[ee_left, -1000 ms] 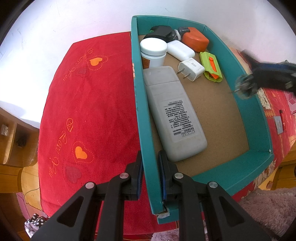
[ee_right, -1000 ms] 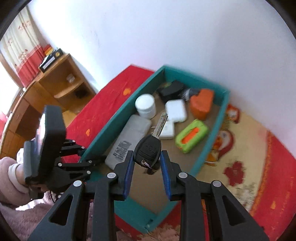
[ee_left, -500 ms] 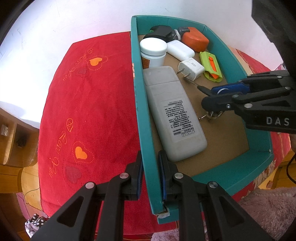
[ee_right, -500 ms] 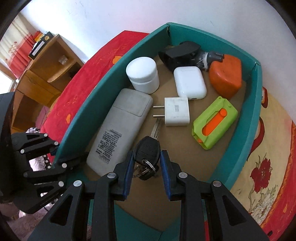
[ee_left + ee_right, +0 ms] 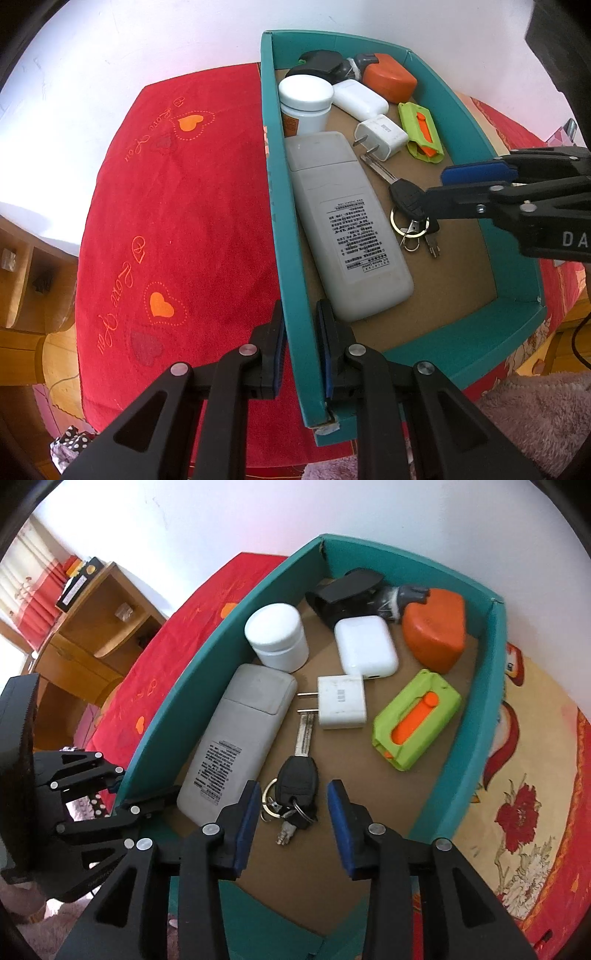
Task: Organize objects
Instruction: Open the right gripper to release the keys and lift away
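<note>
A teal cardboard box [image 5: 286, 236] stands on a red cloth. My left gripper [image 5: 301, 343] is shut on its near left wall, one finger inside and one outside; it also shows in the right wrist view [image 5: 147, 794]. A black car key [image 5: 298, 775] with rings and small keys lies flat on the box floor beside the remote. My right gripper [image 5: 293, 788] hovers low over the key's head, its jaws opening. The blue pads stand clear of the key on both sides. In the left wrist view the right gripper [image 5: 436, 187] reaches in from the right over the key [image 5: 406, 197].
The box also holds a grey remote [image 5: 240, 734], a white jar [image 5: 277, 635], a white charger [image 5: 341, 701], a white earbud case [image 5: 365, 650], an orange case [image 5: 436, 631], a green cutter [image 5: 417, 720] and a black item [image 5: 343, 590]. A wooden shelf [image 5: 92, 620] stands at the left.
My right gripper came down into the box with the key, then let go: the key now lies on the floor and the jaws have parted. The left gripper has not moved.
</note>
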`<state>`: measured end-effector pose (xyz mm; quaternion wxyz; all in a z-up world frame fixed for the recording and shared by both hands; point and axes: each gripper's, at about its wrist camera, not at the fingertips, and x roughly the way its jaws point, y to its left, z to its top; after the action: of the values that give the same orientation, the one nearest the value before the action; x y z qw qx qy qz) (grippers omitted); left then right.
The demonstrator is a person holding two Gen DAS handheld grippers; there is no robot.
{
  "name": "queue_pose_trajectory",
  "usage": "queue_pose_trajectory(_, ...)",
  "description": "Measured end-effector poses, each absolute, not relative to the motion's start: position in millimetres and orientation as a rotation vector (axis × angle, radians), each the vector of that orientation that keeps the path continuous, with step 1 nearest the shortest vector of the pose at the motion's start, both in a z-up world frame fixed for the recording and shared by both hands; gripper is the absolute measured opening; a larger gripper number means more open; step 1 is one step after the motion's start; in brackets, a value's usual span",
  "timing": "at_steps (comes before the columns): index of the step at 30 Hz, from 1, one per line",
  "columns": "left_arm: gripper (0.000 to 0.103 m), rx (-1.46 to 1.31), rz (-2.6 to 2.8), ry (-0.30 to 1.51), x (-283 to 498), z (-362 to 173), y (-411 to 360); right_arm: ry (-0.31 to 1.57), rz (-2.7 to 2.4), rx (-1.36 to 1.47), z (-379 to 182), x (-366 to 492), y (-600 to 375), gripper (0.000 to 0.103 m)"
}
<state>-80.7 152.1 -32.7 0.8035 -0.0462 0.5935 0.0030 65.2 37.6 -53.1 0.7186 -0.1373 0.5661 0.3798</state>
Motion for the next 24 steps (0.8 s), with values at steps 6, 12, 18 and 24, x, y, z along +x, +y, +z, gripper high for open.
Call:
queue_pose_trajectory(6,0.014,-0.098,0.006,1.271,-80.8,-32.7,152.2,1.205,0.797,-0.372,-52.2,61.7,25.4,0.034)
queue_pose_trajectory(12,0.014,-0.099,0.006,1.271,-81.0,-32.8,152.5,1.212,0.832,-0.402,-54.2,59.7,30.1,0.024)
queue_pose_trajectory(18,0.015,-0.099,0.006,1.271,-80.8,-32.7,152.5,1.257,0.894,-0.379,-62.8,53.5,45.5,0.023)
queue_pose_trajectory(24,0.015,-0.099,0.005,1.271,-80.8,-32.7,152.5,1.247,0.901,-0.349,-57.1,49.5,44.3,0.025)
